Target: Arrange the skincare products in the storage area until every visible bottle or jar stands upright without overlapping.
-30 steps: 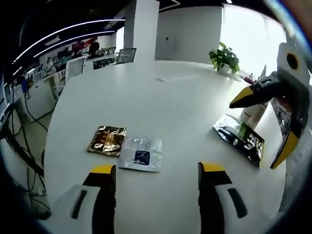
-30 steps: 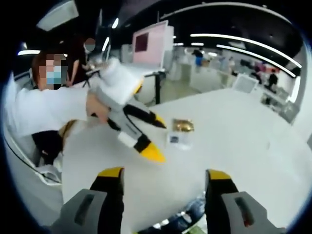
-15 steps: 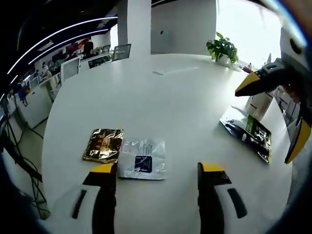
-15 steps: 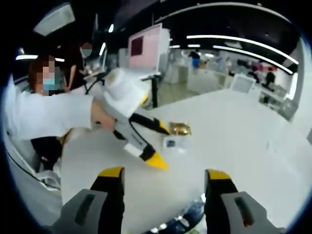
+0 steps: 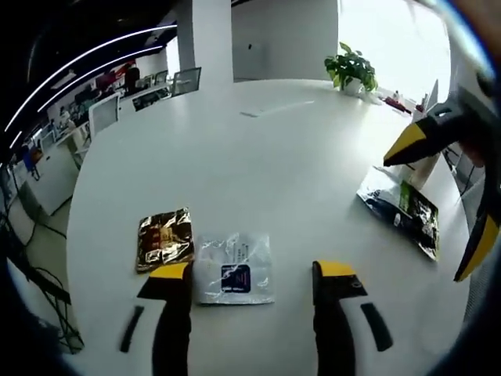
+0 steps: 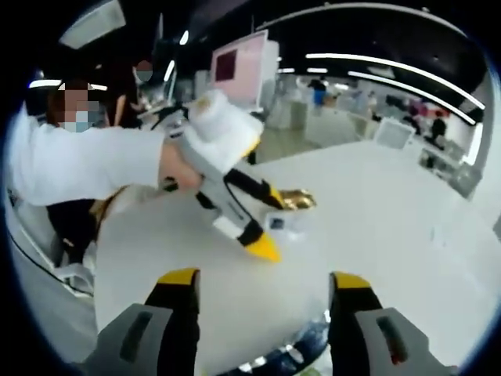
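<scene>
**Both grippers held open, nothing gripped**

In the left gripper view, the left gripper (image 5: 252, 274) is seen with its two yellow-tipped jaws spread apart — nothing is held between them. The right gripper (image 5: 440, 207) is seen at the right edge, jaws parted. In the right gripper view, the right gripper's jaws are likewise apart, and the left gripper is held by a hand (image 6: 182, 166) on a white-sleeved arm (image 6: 86, 164) reaching in from the left — its tips angled downward.

A white round table (image 5: 258, 157) carries gold (image 5: 164, 239), clear (image 5: 233, 268) and dark sachets (image 5: 401, 216).

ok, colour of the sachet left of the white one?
Shiny gold-brown foil sachet, clearest in the left gripper view.
</scene>
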### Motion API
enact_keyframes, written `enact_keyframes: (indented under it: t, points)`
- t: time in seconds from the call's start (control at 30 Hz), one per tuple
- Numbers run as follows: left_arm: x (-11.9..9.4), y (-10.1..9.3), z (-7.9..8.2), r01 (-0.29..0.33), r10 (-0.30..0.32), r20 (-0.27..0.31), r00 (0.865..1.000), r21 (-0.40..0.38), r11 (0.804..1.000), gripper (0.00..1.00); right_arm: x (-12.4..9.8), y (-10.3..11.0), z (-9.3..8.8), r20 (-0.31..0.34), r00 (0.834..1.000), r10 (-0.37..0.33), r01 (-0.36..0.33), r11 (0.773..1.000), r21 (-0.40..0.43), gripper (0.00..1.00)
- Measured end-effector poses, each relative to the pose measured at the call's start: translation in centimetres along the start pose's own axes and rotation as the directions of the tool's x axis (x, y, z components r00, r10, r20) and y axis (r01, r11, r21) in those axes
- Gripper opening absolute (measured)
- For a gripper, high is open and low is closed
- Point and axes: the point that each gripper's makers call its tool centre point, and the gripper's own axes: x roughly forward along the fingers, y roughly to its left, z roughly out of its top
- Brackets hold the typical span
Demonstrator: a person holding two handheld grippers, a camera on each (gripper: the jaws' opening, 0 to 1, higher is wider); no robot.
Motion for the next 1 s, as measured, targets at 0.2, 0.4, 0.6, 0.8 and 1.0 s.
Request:
enact_keyframes:
  t: [0.2, 0.4, 0.6, 0.8, 1.0]
  points:
    - [0.0, 0.4, 0.1, 0.002, -0.002, -0.016, 1.0, 0.019, 1.0, 0.48, 0.1, 0.4, -0.4, -0.007, 1.0, 0.008, -0.008, 1.0, 0.006, 0.65]
    - [0.1, 0.9, 0.3, 0.013, -0.012, -0.026, 1.0, 0.039, 0.999, 0.42, 0.0, 0.4, -0.4, -0.002, 1.0, 0.006, -0.006, 1.0, 0.013, 0.65]
    - [-0.8, -0.1, 0.2, 0.015, -0.014, -0.016, 1.0, 0.047, 0.999, 0.42, -0.2, 0.6, -0.7, -0.005, 1.0, 0.005, -0.005, 1.0, 0.017, 0.64]
    - [-1.2, -0.7, 0.2, 0.028, -0.031, 0.057, 0.998, 0.051, 0.998, 0.4, -0.1, 0.5, -0.7, -0.001, 1.0, -0.004, 0.004, 0.999, 0.037, 0.64]
    - [-1.9, -1.7, 0.2, 0.046, -0.057, 0.119, 0.991, 0.095, 0.994, 0.27, 0.2, 0.6, -0.3, 0.011, 1.0, -0.007, 0.006, 0.999, 0.049, 0.6]
